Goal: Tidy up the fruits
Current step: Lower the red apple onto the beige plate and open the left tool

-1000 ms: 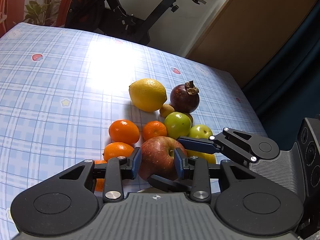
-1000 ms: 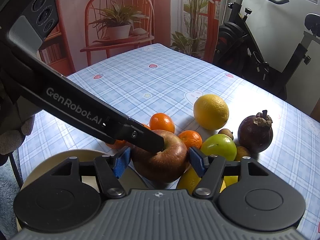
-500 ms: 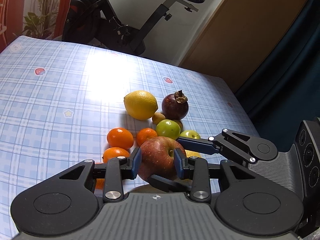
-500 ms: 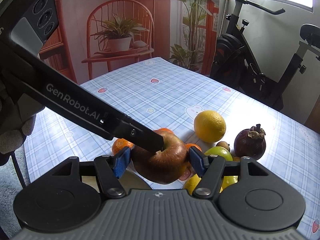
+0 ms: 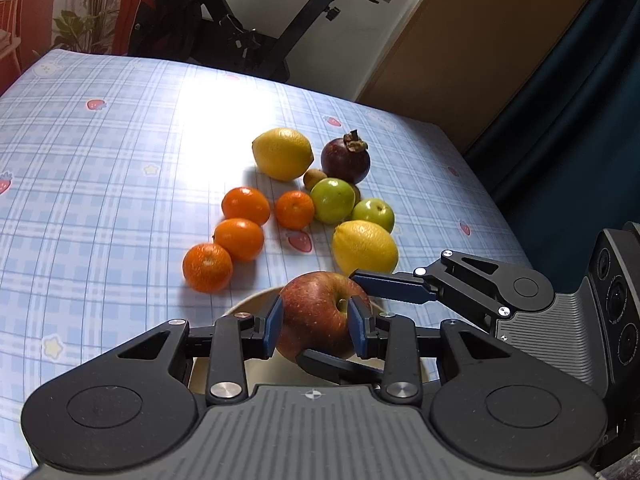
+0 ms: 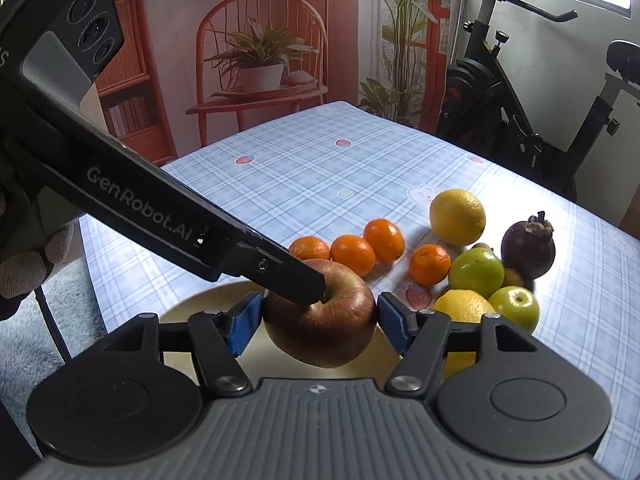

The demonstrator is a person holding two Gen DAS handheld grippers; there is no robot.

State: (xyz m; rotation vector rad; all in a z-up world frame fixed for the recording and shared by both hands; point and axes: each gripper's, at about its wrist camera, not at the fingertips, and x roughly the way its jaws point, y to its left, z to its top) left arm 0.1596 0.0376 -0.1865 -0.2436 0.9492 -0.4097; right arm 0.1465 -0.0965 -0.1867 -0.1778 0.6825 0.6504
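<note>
1. One red apple (image 5: pixel 320 312), clamped between both grippers at once, held above a cream plate (image 5: pixel 248 302) at the near table edge.
2. Left gripper (image 5: pixel 316 326): both blue pads pressed on the apple's flanks, one by the stem hollow.
3. Right gripper (image 6: pixel 318 320): blue pads seated against the apple's two sides; in the left wrist view one of its fingers (image 5: pixel 390 286) reaches in from the right, the other passing under the fruit.
4. Four oranges, loosely grouped on the table: nearest (image 5: pixel 207 267), next (image 5: pixel 239 239), third (image 5: pixel 245 205), and a smaller one (image 5: pixel 295 209) set a little apart to the right.
5. Two lemons: far one (image 5: pixel 282 153) beside the mangosteen, near one (image 5: pixel 365 247) just beyond the plate.
6. One mangosteen (image 5: pixel 345 161), dark purple, calyx up.
7. Two green apples, touching: larger (image 5: pixel 333 200), smaller (image 5: pixel 373 214).
8. One small brown fruit (image 5: pixel 314 178), wedged between far lemon, mangosteen and larger green apple; kind not discernible.
9. Blue checked tablecloth (image 5: pixel 100 184) with strawberry and star motifs, under all of it.
</note>
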